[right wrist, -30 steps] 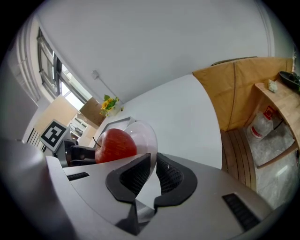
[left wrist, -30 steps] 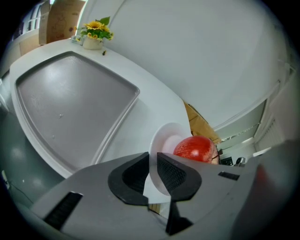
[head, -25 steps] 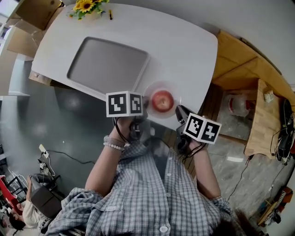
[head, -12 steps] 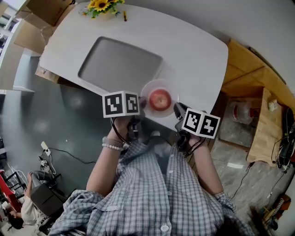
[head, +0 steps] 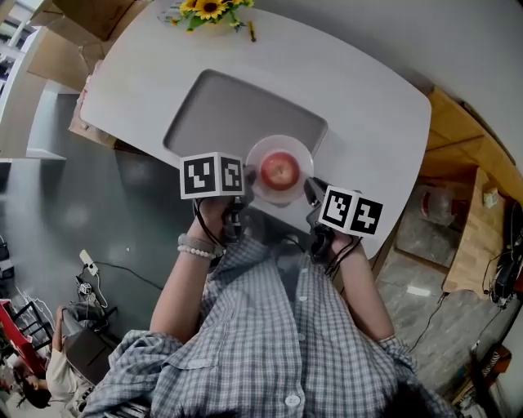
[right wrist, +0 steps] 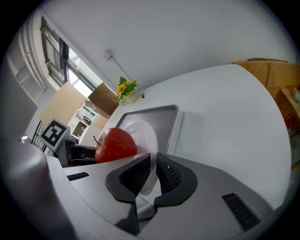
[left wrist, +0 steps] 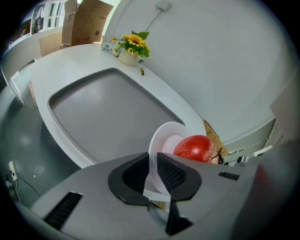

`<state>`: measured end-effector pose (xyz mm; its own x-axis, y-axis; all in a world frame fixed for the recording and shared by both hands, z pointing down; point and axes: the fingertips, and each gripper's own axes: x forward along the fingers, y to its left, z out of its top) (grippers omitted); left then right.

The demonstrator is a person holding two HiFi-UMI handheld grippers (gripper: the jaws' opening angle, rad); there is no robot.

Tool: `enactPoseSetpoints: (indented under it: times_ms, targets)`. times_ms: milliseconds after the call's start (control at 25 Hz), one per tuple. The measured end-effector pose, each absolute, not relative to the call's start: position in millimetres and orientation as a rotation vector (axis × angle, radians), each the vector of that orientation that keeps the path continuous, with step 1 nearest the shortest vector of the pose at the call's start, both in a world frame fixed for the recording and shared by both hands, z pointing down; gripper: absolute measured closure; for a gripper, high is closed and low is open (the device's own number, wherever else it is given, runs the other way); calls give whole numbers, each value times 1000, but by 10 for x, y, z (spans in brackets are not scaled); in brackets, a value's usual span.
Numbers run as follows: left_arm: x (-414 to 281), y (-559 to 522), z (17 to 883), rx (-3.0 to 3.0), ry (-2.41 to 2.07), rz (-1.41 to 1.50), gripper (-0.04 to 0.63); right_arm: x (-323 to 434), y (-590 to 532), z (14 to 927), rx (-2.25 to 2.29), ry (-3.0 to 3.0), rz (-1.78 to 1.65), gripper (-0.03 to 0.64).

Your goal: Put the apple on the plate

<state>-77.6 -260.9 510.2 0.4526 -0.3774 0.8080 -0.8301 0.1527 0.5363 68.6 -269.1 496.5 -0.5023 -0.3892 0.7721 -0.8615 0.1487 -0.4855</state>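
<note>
Head view, nearest first: a checked shirt and two forearms, and at the ends of them the left gripper (head: 242, 194) and the right gripper (head: 311, 193), one at either side of the white plate (head: 303, 153). Left gripper view: jaws pinched tight on the plate's near rim, thin white edge squeezed between the ribbed pads. Right gripper view tells the same story on the opposite rim, jaws clamped on the plate, nothing slack. And the apple (head: 280, 170), red and stalk up, sits right in the middle of that plate, so by the look of it the placing itself is done and the step in hand is a two-sided hold on the loaded plate. It hangs over the near corner of the grey tray (head: 229, 114) and the front edge of the white table (head: 372, 122); whether it rests there or is held just clear I cannot tell. Far back, sunflowers (head: 209, 9) at the table's edge. Next move, I'd judge, calls for both sides level and moving together, or that round apple rolls.
</note>
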Motion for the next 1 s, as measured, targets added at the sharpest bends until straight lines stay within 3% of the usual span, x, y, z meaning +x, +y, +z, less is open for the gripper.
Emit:
enactPoseSetpoints:
  times_ms: [440,1000]
  targets:
    - [-1352,-2916,5309,1500,-1078,583,536,115,-2927,5208,1269,-1869,1404,568]
    - [-1476,-3110,5597,1531,-999,658,535,-26,-3090,5450,1279,-1804,1304,568]
